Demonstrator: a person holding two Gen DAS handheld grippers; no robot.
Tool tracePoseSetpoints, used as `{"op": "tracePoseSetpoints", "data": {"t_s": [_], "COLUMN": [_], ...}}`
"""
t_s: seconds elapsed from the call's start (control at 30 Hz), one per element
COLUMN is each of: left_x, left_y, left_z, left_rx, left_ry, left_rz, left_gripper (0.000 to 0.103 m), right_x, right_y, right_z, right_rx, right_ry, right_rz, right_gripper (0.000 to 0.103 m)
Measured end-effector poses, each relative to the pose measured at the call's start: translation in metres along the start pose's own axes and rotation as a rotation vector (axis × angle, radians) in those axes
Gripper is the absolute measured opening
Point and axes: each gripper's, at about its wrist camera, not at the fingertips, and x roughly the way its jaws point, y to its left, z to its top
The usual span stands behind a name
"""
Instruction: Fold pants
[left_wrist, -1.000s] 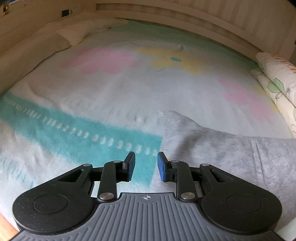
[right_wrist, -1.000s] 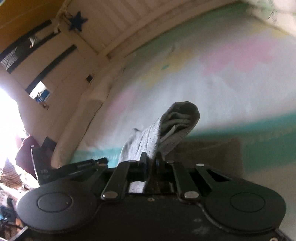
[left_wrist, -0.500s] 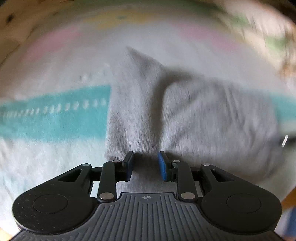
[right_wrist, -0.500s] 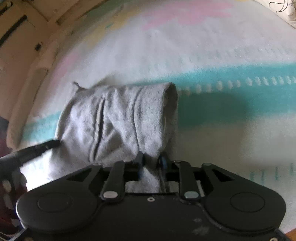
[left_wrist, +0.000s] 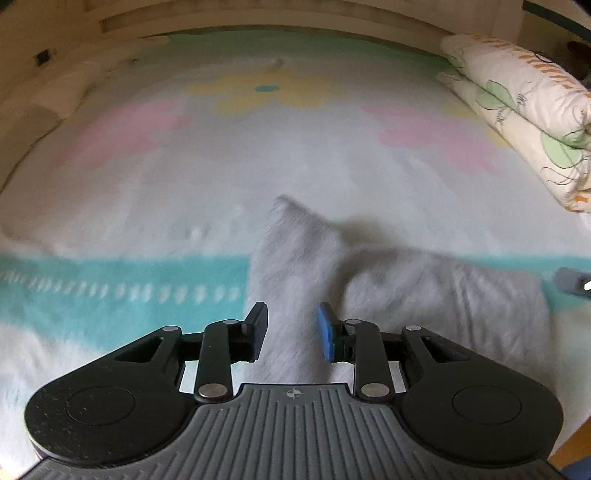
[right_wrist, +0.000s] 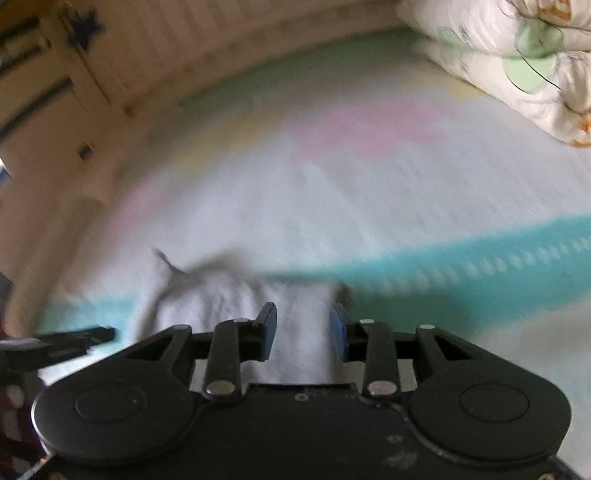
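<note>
From the left wrist, the left gripper (left_wrist: 291, 330) stands part open, gripping nothing, with the folded grey pants (left_wrist: 399, 295) lying on the blanket (left_wrist: 184, 184) beneath and ahead-right of its fingers. From the right wrist, the right gripper (right_wrist: 303, 330) hangs with its jaws opening, their pads clear of the pants (right_wrist: 236, 299), which lie under and ahead-left of them.

Left wrist view close over the bed blanket (left_wrist: 295, 173), angled down along its own fingers toward the headboard, right wrist view equally low, facing the same way from farther right, both sharing the grey pants (left_wrist: 436, 291), teal stripe (right_wrist: 461, 269), folded duvet (right_wrist: 517, 62)
</note>
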Motion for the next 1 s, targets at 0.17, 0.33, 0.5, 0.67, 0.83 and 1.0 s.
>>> {"op": "tracePoseSetpoints", "data": {"t_s": [0.17, 0.33, 0.5, 0.67, 0.83, 1.0], "left_x": [0.022, 0.052, 0.087, 0.094, 0.090, 0.056], "left_y": [-0.010, 0.000, 0.015, 0.022, 0.029, 0.025], "left_z": [0.026, 0.031, 0.032, 0.034, 0.030, 0.019], "left_rx": [0.055, -0.021, -0.065, -0.092, -0.105, -0.069], "left_ry": [0.022, 0.071, 0.118, 0.114, 0.100, 0.054], "left_rz": [0.042, 0.021, 0.046, 0.042, 0.058, 0.098], "left_gripper": [0.029, 0.028, 0.029, 0.032, 0.041, 0.041], "right_x": [0.030, 0.061, 0.089, 0.102, 0.086, 0.067], "right_y": [0.032, 0.076, 0.112, 0.108, 0.098, 0.092], "right_z": [-0.007, -0.017, -0.023, -0.038, -0.056, -0.071], "right_rx": [-0.054, -0.158, -0.256, -0.290, -0.347, -0.399], "right_ry": [-0.021, -0.027, -0.006, 0.093, 0.103, 0.133], "right_rz": [0.078, 0.093, 0.102, 0.041, 0.066, 0.049], "right_gripper": [0.035, 0.035, 0.035, 0.033, 0.033, 0.037]}}
